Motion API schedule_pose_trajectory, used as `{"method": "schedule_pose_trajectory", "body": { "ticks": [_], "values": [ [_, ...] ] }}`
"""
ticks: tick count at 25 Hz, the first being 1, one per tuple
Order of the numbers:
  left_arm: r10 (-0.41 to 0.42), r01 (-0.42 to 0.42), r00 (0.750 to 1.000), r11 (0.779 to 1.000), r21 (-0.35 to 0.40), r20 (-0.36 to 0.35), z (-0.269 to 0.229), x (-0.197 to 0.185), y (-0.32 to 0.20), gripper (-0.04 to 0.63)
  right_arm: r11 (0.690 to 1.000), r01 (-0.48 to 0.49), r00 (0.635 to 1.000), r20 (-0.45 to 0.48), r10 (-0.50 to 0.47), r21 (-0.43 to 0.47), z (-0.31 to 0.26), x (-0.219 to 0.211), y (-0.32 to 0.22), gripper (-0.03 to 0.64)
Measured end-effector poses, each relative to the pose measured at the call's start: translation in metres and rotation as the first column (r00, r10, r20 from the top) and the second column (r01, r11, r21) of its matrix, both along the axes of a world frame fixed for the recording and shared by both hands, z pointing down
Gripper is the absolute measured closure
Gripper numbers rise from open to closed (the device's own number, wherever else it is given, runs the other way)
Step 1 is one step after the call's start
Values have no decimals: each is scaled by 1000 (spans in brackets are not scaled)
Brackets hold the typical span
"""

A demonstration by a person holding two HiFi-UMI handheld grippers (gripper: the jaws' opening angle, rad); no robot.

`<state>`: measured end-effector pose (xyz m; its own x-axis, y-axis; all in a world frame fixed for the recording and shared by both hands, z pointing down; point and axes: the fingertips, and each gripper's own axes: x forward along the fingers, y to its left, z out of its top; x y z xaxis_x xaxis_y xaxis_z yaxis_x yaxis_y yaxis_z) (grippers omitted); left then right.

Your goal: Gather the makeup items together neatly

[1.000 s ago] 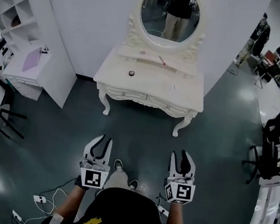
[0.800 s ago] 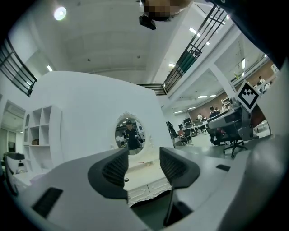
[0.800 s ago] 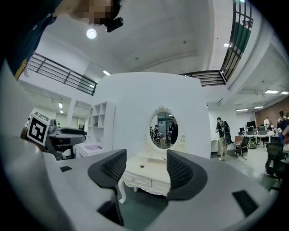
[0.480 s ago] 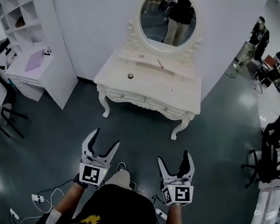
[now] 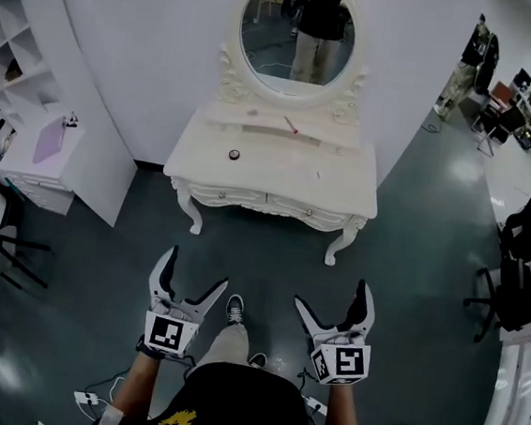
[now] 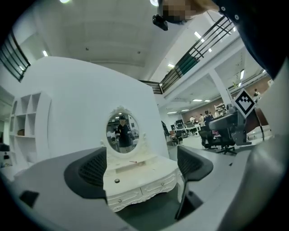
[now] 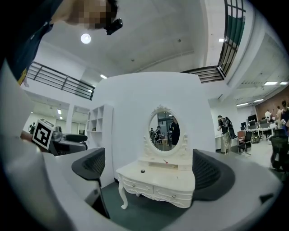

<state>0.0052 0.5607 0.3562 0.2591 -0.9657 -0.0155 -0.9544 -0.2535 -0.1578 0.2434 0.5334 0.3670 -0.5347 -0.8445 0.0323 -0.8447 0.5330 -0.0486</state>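
A white dressing table (image 5: 343,191) with an oval mirror (image 5: 299,31) stands ahead across the floor. On it lie a small dark round compact (image 5: 234,154), a red stick (image 5: 292,125) on the raised shelf, and a thin small item (image 5: 318,175). My left gripper (image 5: 191,273) and right gripper (image 5: 332,297) are held level, well short of the table. Both have just been opening, now stand wide open, and hold nothing. The compact (image 6: 117,181) and red stick (image 6: 133,162) show far off in the left gripper view. The right gripper view shows the same compact (image 7: 142,171) and stick (image 7: 165,162).
A white shelf unit (image 5: 18,58) and a low cabinet (image 5: 51,142) with a purple item stand at the left. Black chairs (image 5: 512,289) and desks line the right side. Cables (image 5: 86,396) lie on the floor by my feet. A person (image 5: 459,76) stands at the back right.
Both grippers' jaws have spread from nearly shut to wide open. Both hands have shifted a little, and the dressing table now sits slightly more to the left in the head view.
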Motion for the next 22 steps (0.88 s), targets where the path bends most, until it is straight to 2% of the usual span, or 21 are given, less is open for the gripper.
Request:
{"method": "schedule_pose_trajectory", "body": {
  "ticks": [6, 9, 13, 17, 22],
  "values": [
    [-10, 10, 1000, 1000, 13, 2, -4, -28, -71, 126, 1000, -12, 1000, -10, 12, -17, -2, -27, -68, 18],
    [-18, 20, 999, 998, 53, -44, -18, -53, -103, 126, 1000, -13, 1000, -19, 13, 5, -15, -51, -102, 18],
    [-21, 22, 1000, 998, 64, -13, -22, -93, -148, 126, 999, -25, 999, -47, 27, 43, -27, -86, -149, 18],
    [34, -34, 999, 996, 82, 3, -24, -116, -189, 126, 999, -32, 990, -138, 35, 24, -17, -119, -187, 18],
    [89, -88, 996, 995, 47, -27, -10, -146, -236, 127, 997, -80, 986, -145, 80, 7, -8, -154, -218, 18]
  ]
}}
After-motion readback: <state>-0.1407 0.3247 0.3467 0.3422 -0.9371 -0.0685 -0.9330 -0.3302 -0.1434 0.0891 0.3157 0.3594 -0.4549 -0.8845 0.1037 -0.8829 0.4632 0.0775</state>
